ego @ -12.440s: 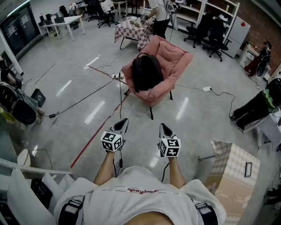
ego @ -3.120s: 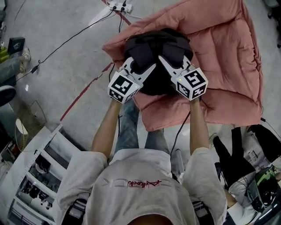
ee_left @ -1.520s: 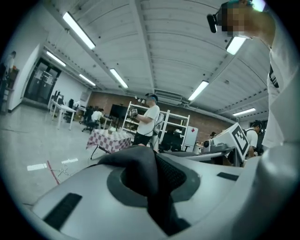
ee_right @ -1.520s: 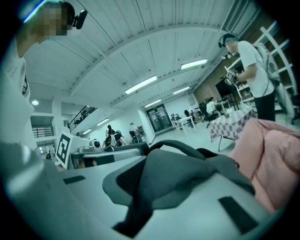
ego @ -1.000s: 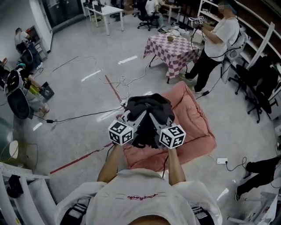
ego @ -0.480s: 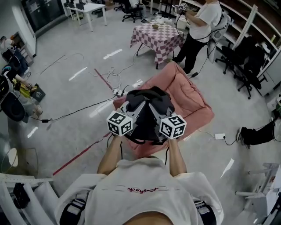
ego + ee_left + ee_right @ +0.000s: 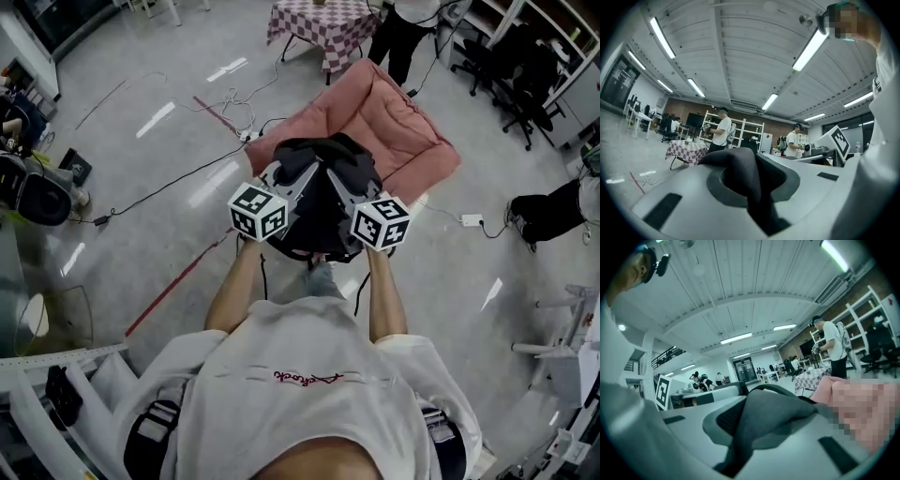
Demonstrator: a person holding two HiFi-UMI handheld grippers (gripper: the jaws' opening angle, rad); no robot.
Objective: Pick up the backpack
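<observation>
In the head view the black backpack (image 7: 323,211) hangs in the air in front of my chest, off the pink armchair (image 7: 398,117) behind it. My left gripper (image 7: 287,176) is shut on a dark strap at the pack's upper left. My right gripper (image 7: 345,180) is shut on a strap at its upper right. In the left gripper view a dark padded strap (image 7: 740,171) is pinched between the grey jaws. In the right gripper view a grey-black strap (image 7: 761,425) is clamped the same way. The pack's lower part is hidden behind the grippers' marker cubes.
A checked table (image 7: 323,17) and a standing person (image 7: 403,28) are beyond the armchair. Cables and a power strip (image 7: 246,136) lie on the floor at the left, with a red tape line (image 7: 178,281). Office chairs (image 7: 525,75) stand at the back right. Another socket block (image 7: 471,220) lies right.
The backpack lay on the armchair at first and now hangs from both grippers. Over the last second I have backed away with it, and the chair and table have receded.
</observation>
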